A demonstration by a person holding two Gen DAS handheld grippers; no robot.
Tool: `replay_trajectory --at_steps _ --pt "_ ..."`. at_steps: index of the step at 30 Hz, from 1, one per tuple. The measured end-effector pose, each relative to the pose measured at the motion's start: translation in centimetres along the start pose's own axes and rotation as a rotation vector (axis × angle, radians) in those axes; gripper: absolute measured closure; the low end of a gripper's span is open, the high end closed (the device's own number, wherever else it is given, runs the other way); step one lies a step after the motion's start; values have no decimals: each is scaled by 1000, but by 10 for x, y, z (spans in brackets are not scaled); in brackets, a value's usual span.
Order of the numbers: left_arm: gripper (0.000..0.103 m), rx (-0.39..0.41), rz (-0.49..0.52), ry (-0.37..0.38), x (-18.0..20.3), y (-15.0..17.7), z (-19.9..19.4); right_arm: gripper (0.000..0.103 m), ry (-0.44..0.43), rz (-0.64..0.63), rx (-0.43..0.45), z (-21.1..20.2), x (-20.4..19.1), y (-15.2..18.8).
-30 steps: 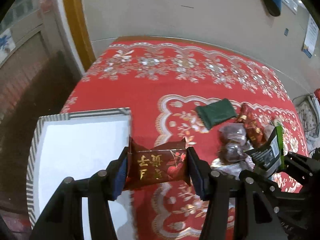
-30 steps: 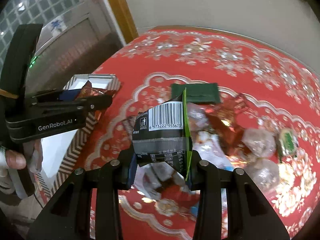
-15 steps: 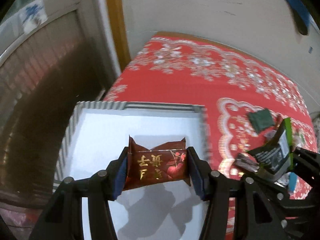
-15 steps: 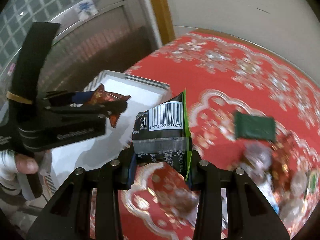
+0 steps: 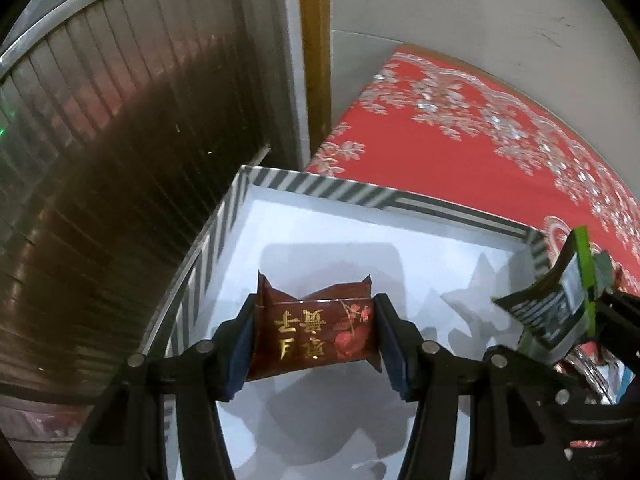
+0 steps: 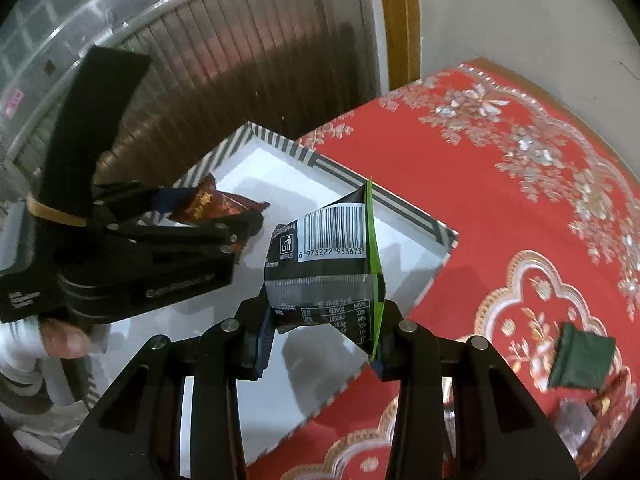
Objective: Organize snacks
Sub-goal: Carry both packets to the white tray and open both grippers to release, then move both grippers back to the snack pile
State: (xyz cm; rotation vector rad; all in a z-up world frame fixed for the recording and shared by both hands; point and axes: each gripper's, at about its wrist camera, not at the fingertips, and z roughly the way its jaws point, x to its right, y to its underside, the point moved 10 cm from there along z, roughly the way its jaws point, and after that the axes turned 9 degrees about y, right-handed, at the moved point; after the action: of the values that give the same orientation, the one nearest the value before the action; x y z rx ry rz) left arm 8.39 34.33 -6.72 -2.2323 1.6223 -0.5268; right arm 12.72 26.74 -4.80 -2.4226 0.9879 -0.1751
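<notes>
Both tongs [image 5: 316,334] [image 6: 324,334] clamped on snack packets [image 5: 314,330] [image 6: 324,268].

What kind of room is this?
Probably a home, maybe a dining corner: a table under a red flowered tablecloth, loose wrapped snacks on it, and a wooden door frame beside plain walls.

The white box [image 5: 320,248] runs off the left wrist view at six o'clock, its near wall unseen. The dark red packet [image 5: 316,332] hides the box floor behind it. At three o'clock the black-and-green packet [image 5: 560,304] is blurred, its print unreadable. In the right wrist view, snacks at five o'clock [image 6: 576,424] smear into shapes too soft to name. The hand [image 6: 60,336] at nine o'clock is mostly covered by the left claw [image 6: 224,216].
</notes>
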Motion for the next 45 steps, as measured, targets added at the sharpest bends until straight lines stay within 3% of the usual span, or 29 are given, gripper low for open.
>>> replay_trajectory --at_steps 7,10,15,19,22,25,33,45 --pt "42 -6 -16 -28 -7 -1 12 66 6 -4 -60 26 1 0" --pt "34 -5 -30 -38 -10 -1 13 65 7 -14 -47 27 0 1" --pt "32 -5 -49 -18 -13 -1 11 54 -3 -18 -31 23 -5 1" --pt "32 19 -93 12 -17 -1 1 34 -31 13 -21 17 -8 3" --pt "31 45 -94 16 -16 -2 -12 34 -33 41 -11 8 -7 3" --pt "25 60 -78 22 -10 -3 -22 33 -42 70 22 -7 -5 3" --pt "21 104 23 75 49 -5 -47 33 -34 154 89 -52 23 32" --pt "20 66 181 182 171 12 -46 33 116 340 123 -123 130 122"
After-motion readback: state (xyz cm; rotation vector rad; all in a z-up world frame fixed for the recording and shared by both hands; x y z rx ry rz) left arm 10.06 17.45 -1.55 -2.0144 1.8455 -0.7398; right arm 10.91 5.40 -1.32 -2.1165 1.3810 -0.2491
